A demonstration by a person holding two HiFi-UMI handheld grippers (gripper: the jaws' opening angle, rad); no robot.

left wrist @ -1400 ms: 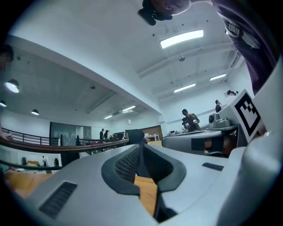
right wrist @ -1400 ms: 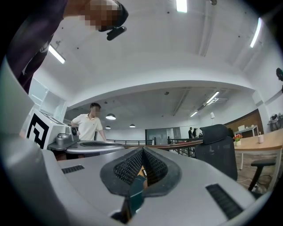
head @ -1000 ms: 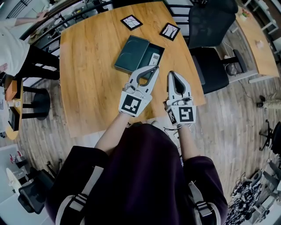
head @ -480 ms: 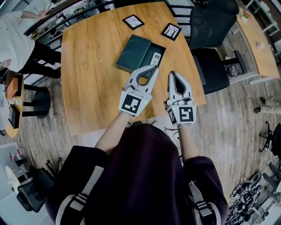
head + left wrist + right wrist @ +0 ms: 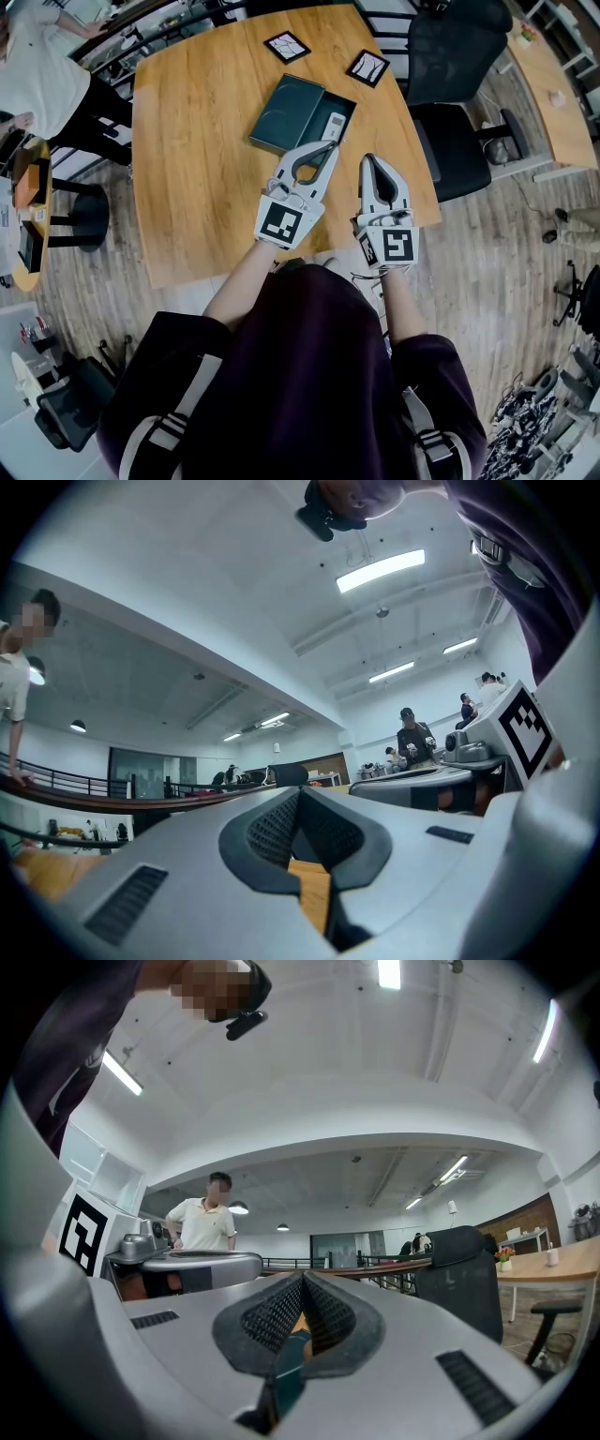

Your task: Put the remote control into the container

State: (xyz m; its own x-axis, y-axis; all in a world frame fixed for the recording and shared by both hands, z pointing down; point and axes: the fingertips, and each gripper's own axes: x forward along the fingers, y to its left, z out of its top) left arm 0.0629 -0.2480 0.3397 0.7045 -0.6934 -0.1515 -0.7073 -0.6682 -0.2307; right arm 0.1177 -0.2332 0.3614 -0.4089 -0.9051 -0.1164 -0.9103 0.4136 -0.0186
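Note:
In the head view a white remote control (image 5: 331, 125) lies inside the open part of a dark green box (image 5: 343, 103) on the wooden table (image 5: 197, 178). The box's dark green lid (image 5: 286, 112) rests slanted over its left side. My left gripper (image 5: 330, 145) is shut and empty, its tips just in front of the remote and the box edge. My right gripper (image 5: 370, 159) is shut and empty too, a little to the right and nearer the table's front edge. In each gripper view the ribbed pads meet, left gripper (image 5: 298, 794), right gripper (image 5: 302, 1279).
Two black-and-white marker cards (image 5: 286, 45) (image 5: 367, 67) lie at the far side of the table. A black office chair (image 5: 450, 56) stands at the table's right corner. A person in a white shirt (image 5: 42, 80) stands at the far left beside a stool (image 5: 80, 220).
Both grippers stay where they were, shut. The person at the far left has shifted position, and the head view has drifted slightly.

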